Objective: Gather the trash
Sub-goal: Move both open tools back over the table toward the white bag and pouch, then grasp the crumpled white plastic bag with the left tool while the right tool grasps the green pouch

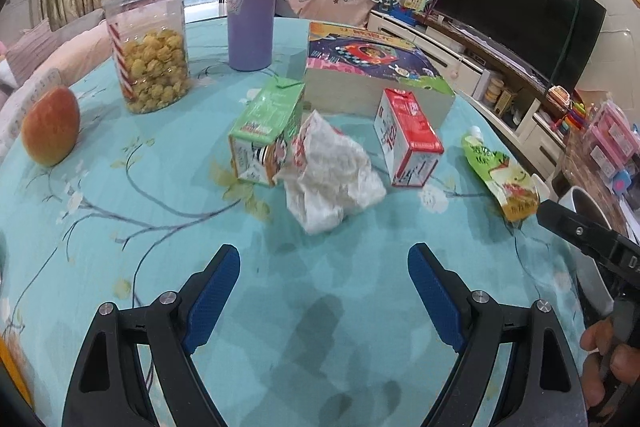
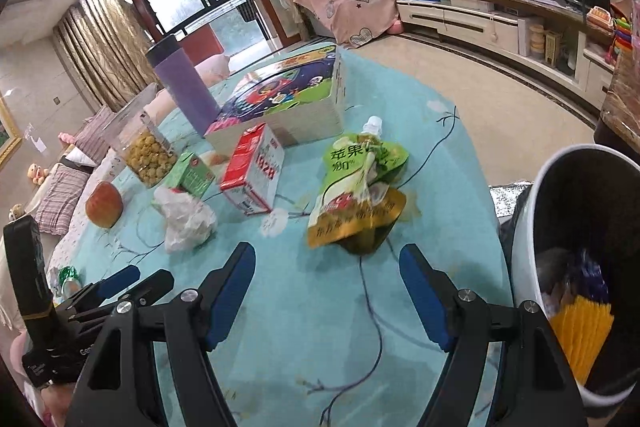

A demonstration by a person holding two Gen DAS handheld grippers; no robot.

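A crumpled white wrapper is seen at the centre of the left wrist view, lying on the turquoise worktop and touching a green carton lying on its side. A red carton is located to the right, apart from the wrapper. A green pouch is positioned at the centre of the right wrist view, just above the right tool. A white bin with trash inside is shown at the right edge. The left tool is held wide open and empty over bare worktop; the right tool is likewise wide open and empty.
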